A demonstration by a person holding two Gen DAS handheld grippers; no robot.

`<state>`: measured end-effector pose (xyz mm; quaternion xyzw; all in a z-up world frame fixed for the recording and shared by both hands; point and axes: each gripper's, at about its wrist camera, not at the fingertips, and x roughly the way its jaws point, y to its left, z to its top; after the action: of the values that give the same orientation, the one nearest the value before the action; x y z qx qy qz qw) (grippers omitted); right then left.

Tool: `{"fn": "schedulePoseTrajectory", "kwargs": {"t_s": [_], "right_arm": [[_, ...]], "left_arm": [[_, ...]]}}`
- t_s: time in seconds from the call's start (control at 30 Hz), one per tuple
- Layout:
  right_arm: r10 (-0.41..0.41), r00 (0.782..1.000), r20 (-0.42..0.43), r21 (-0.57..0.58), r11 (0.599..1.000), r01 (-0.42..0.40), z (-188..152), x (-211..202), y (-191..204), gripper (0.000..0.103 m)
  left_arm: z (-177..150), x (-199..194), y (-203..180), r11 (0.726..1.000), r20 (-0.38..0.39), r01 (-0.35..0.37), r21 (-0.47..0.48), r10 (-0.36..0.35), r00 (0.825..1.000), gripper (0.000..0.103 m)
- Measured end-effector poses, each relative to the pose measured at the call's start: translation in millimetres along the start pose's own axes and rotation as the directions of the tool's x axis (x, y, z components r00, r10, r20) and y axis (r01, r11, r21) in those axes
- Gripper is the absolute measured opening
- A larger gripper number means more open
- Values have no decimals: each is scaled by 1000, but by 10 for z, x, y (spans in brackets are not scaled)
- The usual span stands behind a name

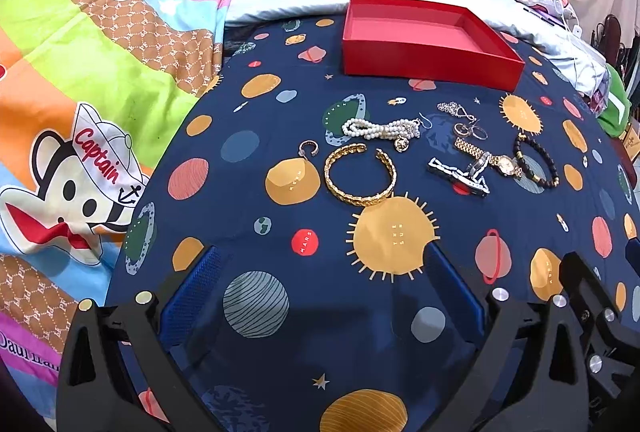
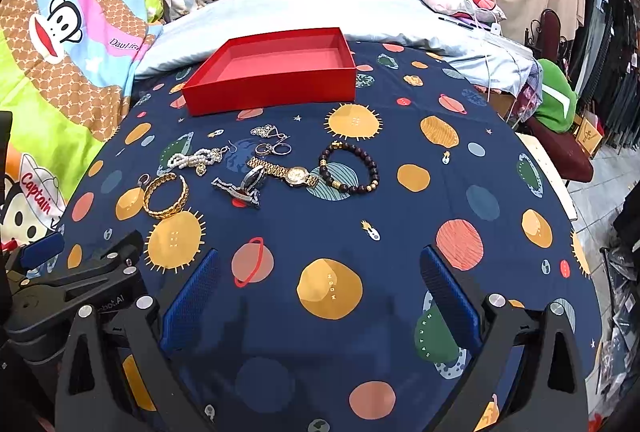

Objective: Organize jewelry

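Bangle [image 1: 360, 173] at twelve o'clock: stiff, light, slippery; pinch across its band. Left gripper [image 1: 320, 268], right gripper [image 2: 320, 272] wide, empty.

I read "Captain" on the hat [image 1: 105, 151] of the monkey quilt [image 1: 80, 43]. The cloth [image 1: 320, 312] says "MARS" on a red dot [image 1: 305, 242], "THE SUN" on a sun [image 1: 394, 238], and "SATURN" on a green planet [image 2: 436, 336]. The quilt's script looks like "Daul frank".

Both tongs [image 1: 324, 272] [image 2: 320, 272] have black angular arms, silver round screws and blue textured pads [image 2: 192, 292].
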<state>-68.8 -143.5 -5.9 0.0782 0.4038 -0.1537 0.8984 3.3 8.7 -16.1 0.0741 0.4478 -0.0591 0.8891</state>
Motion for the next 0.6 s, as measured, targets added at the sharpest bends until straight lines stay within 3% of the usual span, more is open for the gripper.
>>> {"fn": "schedulePoseTrajectory", "kwargs": {"t_s": [0.6], "right_arm": [[-2, 1000, 5, -2, 1000, 2, 6, -2, 13, 98]], "left_arm": [[-3, 22, 24, 1000, -6, -3, -4, 3, 1000, 98]]}}
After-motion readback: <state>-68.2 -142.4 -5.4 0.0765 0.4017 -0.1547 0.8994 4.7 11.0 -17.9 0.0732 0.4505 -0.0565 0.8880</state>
